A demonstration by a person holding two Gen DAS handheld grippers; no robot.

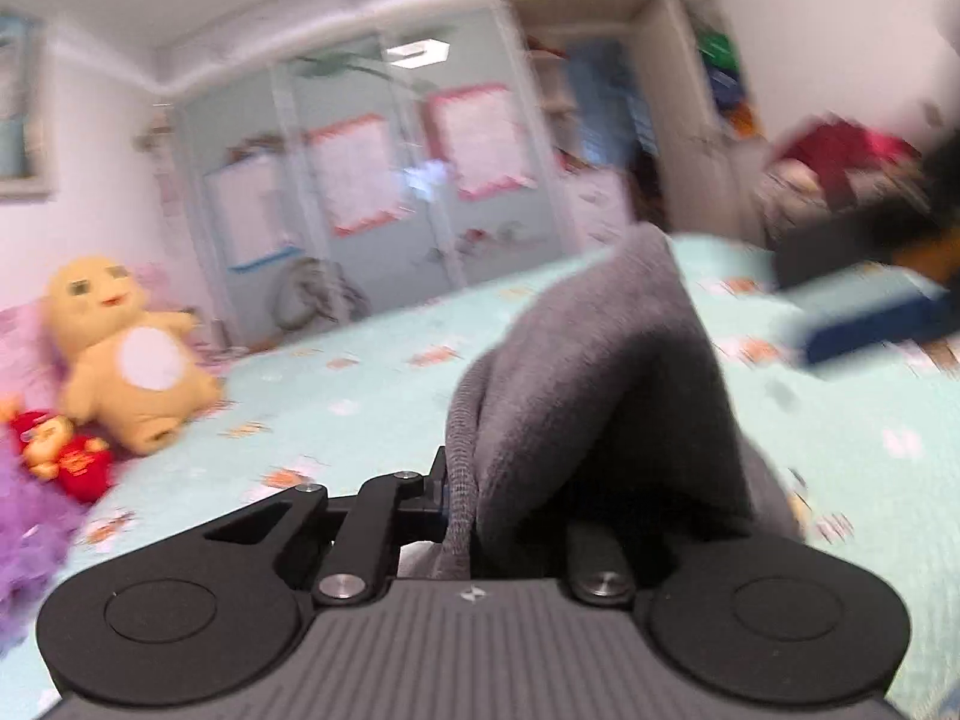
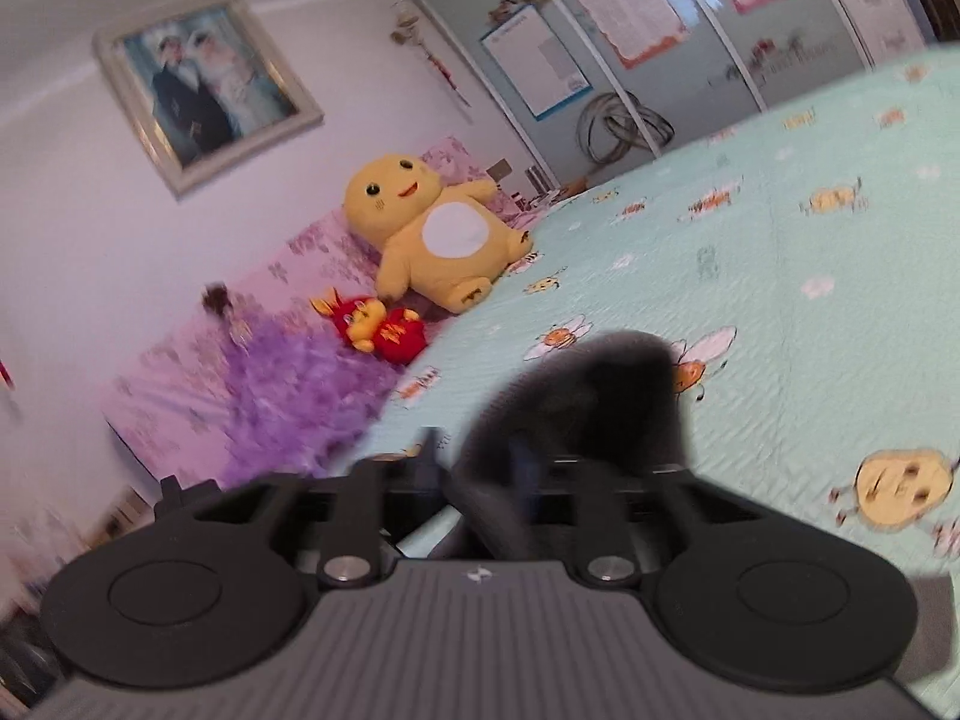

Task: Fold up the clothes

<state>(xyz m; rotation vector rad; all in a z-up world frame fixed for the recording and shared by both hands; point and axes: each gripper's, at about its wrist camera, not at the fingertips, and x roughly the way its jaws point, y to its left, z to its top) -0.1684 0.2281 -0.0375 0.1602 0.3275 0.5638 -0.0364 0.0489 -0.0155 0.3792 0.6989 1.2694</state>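
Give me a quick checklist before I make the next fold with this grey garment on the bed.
1. Left gripper clamped on the grey garment: ok, cloth bunched between its fingers.
2. Right gripper holding the garment: cannot tell, cloth lies between the fingers but the view is blurred.
3. Garment lifted off the bed: ok on the left side.
4. Bed ahead free for folding: ok, the yellow plush toy sits far off.
5. Garment flat, no twist: cannot tell.
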